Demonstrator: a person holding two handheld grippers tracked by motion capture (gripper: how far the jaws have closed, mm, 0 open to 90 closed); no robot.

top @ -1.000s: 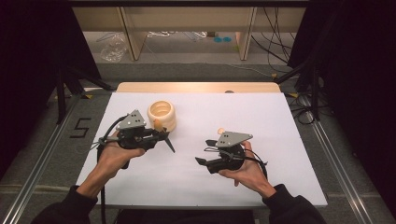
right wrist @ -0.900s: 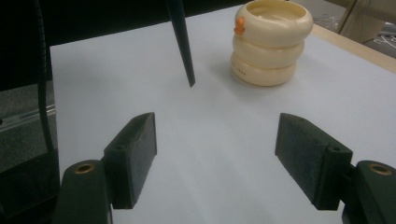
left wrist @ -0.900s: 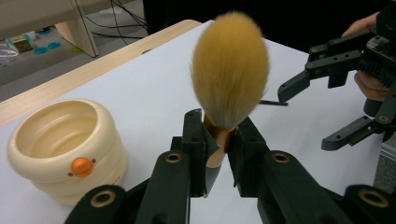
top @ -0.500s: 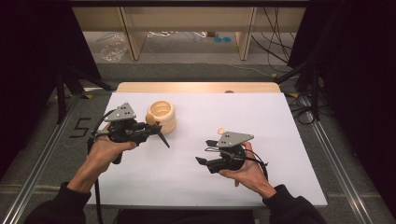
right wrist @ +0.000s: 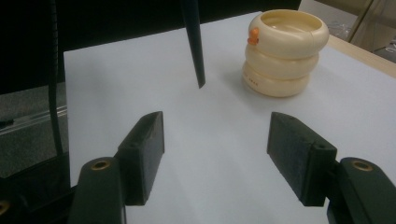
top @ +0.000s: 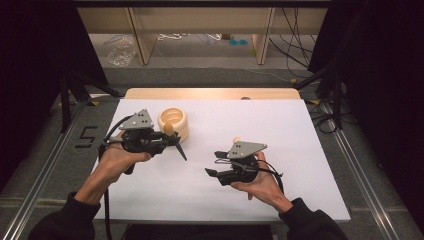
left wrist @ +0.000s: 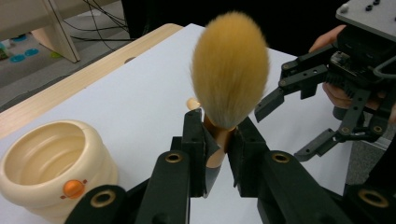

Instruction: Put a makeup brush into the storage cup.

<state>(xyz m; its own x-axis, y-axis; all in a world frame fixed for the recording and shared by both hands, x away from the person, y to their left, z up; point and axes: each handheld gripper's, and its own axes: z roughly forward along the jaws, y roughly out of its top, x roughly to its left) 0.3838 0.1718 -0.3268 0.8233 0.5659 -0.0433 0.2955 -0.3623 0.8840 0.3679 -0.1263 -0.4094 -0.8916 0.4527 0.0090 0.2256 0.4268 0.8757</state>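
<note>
My left gripper (left wrist: 219,135) is shut on the neck of a brush (left wrist: 229,70) with a tan, fluffy head. In the high view the left gripper (top: 171,141) hovers beside a cream ribbed cup (top: 173,120), and the brush's dark pointed handle (top: 181,152) slants down toward the table. That handle tip (right wrist: 194,42) hangs ahead of my right gripper (right wrist: 217,144). The right gripper's jaws are open, have just been closing, and have nothing between them. The cup (right wrist: 282,46) stands farther off to its right. The right gripper (top: 214,164) sits at mid-table.
White sheet (top: 300,130) covers the table, with a wooden edge (top: 210,93) at the back. A small tan bead-like piece (top: 236,140) lies just behind the right gripper. Metal rails (top: 360,175) run along both sides, and dark stands and cables lie beyond.
The left hand has shifted slightly away from the person and to the left with the brush. The right hand stayed put, and its jaws stand a little narrower.
</note>
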